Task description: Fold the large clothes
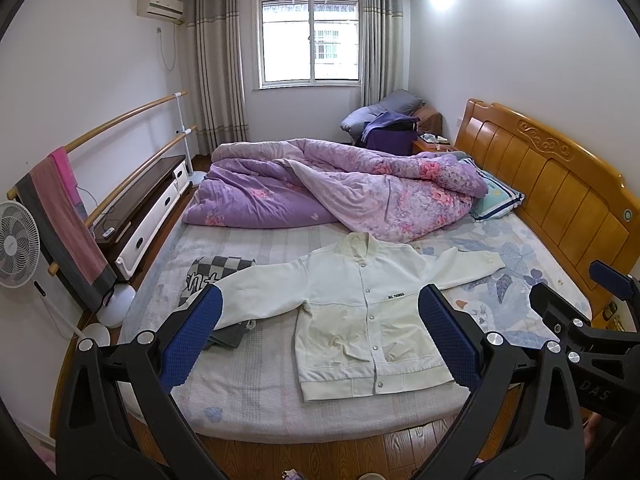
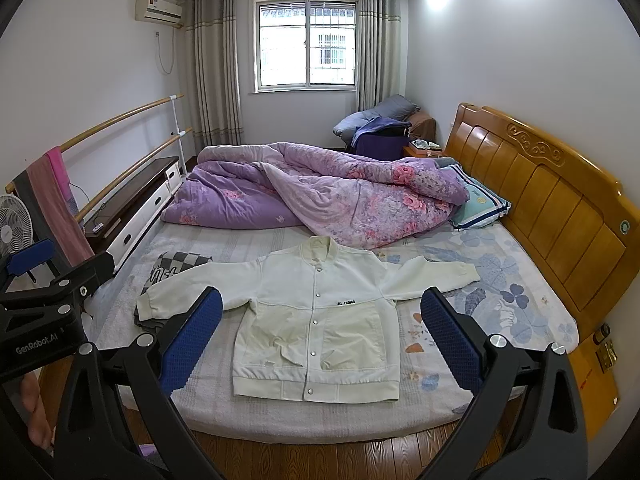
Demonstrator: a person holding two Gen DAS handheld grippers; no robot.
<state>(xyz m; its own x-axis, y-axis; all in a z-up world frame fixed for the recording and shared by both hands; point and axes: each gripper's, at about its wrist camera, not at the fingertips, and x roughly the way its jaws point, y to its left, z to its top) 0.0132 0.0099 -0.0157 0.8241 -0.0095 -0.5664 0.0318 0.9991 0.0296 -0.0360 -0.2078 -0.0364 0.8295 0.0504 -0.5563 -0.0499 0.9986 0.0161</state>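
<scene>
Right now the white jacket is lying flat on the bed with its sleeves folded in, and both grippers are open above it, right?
Not quite. Both wrist views show the white jacket flat on the bed with its sleeves spread out sideways, not folded in. The left gripper and right gripper are open.

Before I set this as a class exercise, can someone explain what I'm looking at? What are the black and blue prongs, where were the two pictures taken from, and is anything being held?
There is no robot. A person holds a two-finger gripper in each hand, and each one carries a wide-angle camera that looks out along its fingers. The blue-padded prongs are those fingers. One picture comes from the left gripper, the other from the right gripper; each camera also catches the other tool at its edge. Both are open and hold nothing, hovering short of the bed. On it lies a cream jacket, flat, buttoned, sleeves spread, one sleeve lying over a checked cloth. Behind it are a rumpled purple quilt and a pillow. Folding has not begun.
</scene>
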